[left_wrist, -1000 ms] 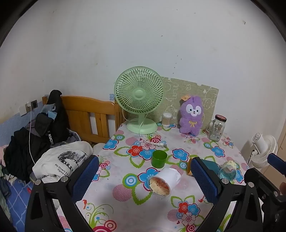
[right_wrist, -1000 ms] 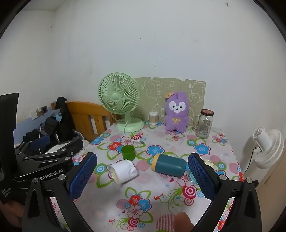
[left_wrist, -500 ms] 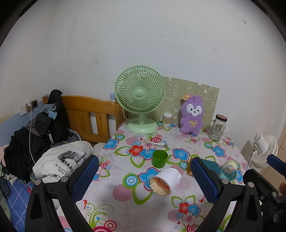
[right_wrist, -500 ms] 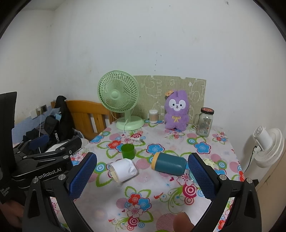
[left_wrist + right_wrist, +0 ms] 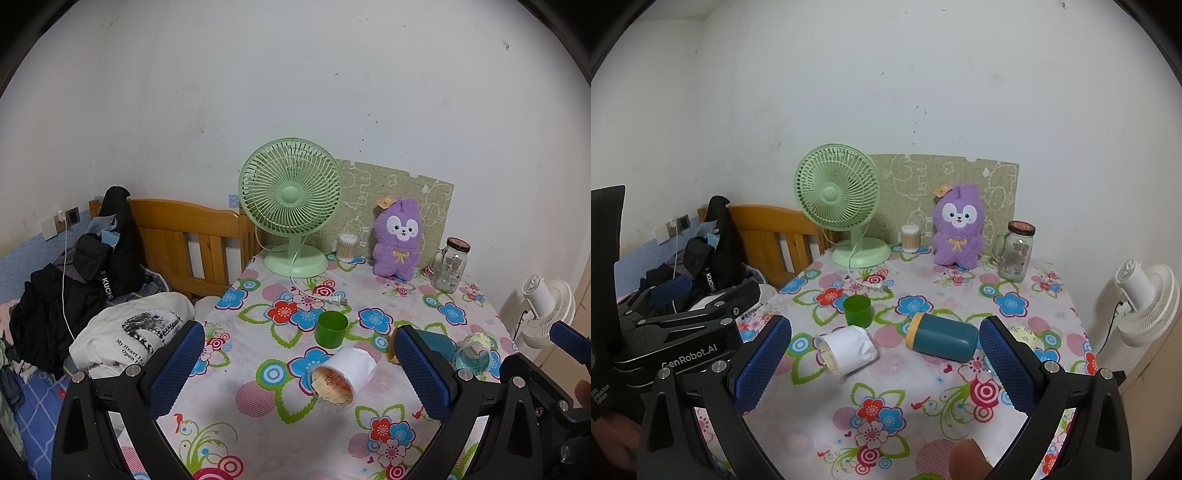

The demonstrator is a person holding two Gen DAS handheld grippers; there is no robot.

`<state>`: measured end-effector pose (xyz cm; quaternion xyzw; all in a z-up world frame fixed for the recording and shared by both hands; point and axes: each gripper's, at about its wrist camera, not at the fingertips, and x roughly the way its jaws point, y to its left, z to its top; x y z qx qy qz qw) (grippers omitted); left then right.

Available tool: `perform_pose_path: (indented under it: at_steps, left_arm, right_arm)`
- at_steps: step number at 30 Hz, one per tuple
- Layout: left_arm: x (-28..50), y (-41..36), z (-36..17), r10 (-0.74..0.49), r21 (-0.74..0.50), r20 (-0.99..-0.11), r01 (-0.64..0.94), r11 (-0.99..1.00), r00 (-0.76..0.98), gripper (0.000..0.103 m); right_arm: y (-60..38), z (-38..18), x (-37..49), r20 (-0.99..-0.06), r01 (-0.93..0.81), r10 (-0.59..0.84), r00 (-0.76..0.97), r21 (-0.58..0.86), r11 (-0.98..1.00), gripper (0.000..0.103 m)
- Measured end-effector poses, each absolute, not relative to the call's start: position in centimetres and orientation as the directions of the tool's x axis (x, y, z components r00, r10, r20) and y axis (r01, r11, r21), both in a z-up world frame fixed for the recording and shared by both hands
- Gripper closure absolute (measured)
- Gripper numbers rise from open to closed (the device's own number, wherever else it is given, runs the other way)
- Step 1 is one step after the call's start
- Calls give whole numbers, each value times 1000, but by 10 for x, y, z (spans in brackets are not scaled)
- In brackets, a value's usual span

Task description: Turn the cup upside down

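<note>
A: Any change vs a sec ago?
B: Barely. Left gripper and right gripper both stay wide, empty, hovering.
A: Cup?
B: White cup lies on its side on table, nr green cup. Flip not begun.

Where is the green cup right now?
The green cup stands upright mid-table, just behind the toppled white cup and left of the teal cup.
</note>
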<state>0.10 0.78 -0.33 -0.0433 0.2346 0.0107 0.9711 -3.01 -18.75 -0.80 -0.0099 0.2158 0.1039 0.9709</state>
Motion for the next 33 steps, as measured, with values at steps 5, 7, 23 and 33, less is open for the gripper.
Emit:
perform_pose_path:
  at_steps: [5,7,23,33]
  left_arm:
    - [1,8,-3,1,-79,-458,-42,996,889,0]
    - [1,9,-4,2,-78,-459,-42,996,888,0]
    - [4,9,-15,16,-78,-495,-63,995,869,0]
    - [21,2,-31,17,-60,-542,-58,997,840,0]
  right_arm:
    - [-186,-7,-31,-423,-208,198,884,21,978,0]
    - [-185,-6,-30,-429,-213,199,881,18,977,0]
    - [-186,-14,-22,-479,-226,204,853,12,974,0]
    - [-196,-31,6,-537,-220,184,823,-2,976,0]
